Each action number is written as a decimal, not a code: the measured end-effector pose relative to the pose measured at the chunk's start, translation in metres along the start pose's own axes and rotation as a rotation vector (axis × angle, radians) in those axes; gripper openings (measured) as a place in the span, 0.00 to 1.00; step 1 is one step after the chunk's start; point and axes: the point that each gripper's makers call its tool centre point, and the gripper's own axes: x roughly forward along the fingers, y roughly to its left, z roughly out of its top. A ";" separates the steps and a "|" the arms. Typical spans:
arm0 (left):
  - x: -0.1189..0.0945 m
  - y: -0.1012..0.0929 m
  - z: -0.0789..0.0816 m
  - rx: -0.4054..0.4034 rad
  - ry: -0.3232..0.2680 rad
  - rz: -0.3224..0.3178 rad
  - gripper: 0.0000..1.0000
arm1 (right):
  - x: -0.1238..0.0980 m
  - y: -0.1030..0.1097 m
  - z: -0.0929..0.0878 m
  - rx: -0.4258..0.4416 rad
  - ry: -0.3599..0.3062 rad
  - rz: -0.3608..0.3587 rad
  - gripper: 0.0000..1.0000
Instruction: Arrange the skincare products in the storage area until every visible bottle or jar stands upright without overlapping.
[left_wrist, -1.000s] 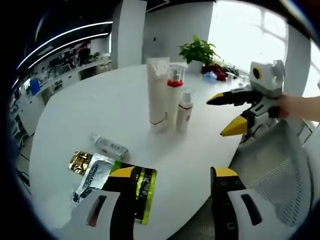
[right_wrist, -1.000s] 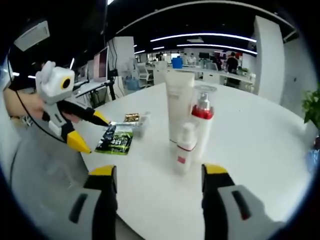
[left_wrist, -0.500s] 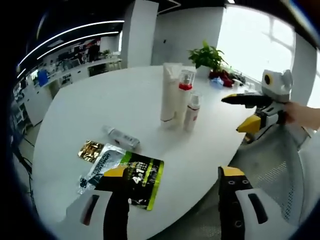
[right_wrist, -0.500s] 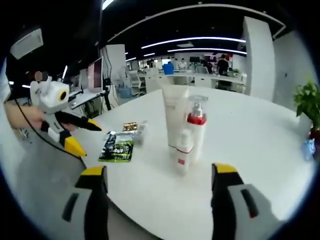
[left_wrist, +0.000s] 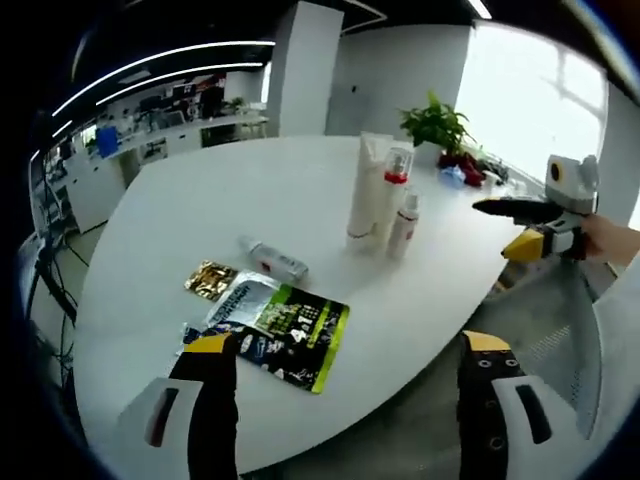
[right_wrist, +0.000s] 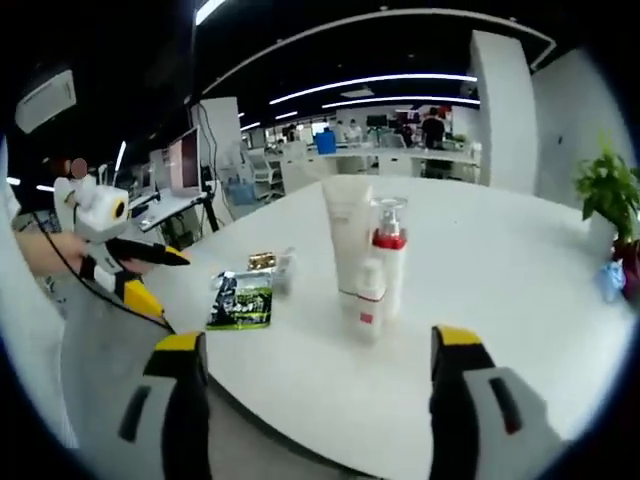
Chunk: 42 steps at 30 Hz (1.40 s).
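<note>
Going from the left of the left gripper view, I see a small gold packet (left_wrist: 210, 281) lying flat on the white table (left_wrist: 200, 200), and just beside it a dark-and-green sachet (left_wrist: 285, 330) with a silvery one partly under it. Just behind them a small clear bottle (left_wrist: 277, 262) lies on its side; by my reckoning that is the one piece of work left, since it has to be stood up.

Further right, well apart from the flat things, three products stand upright in a tight cluster: a tall white tube (left_wrist: 366, 192), a pump bottle with a red collar (left_wrist: 395, 195) and a small white spray bottle (left_wrist: 404, 224). They look close together, but I cannot tell whether they touch. That part looks done.

My left gripper (left_wrist: 345, 420) hangs off the near edge of the table with its jaws spread wide and nothing between them. My right gripper (left_wrist: 515, 228) shows at the far right, off the table's edge, jaws parted and empty; in the right gripper view (right_wrist: 320, 400) it is likewise wide and bare, facing the upright cluster.

So I judge the job mostly finished: the lying bottle needs picking up and setting on its base, clear of the others.
</note>
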 end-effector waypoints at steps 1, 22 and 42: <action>-0.001 0.000 0.001 0.001 -0.006 0.004 0.93 | -0.001 0.001 -0.001 -0.005 0.007 -0.001 0.92; -0.020 0.010 0.005 0.010 -0.023 0.074 0.97 | 0.001 0.002 0.000 0.008 0.025 -0.008 0.90; -0.029 0.021 0.004 -0.026 -0.098 0.099 0.97 | 0.044 0.028 0.011 -0.040 0.111 0.060 0.81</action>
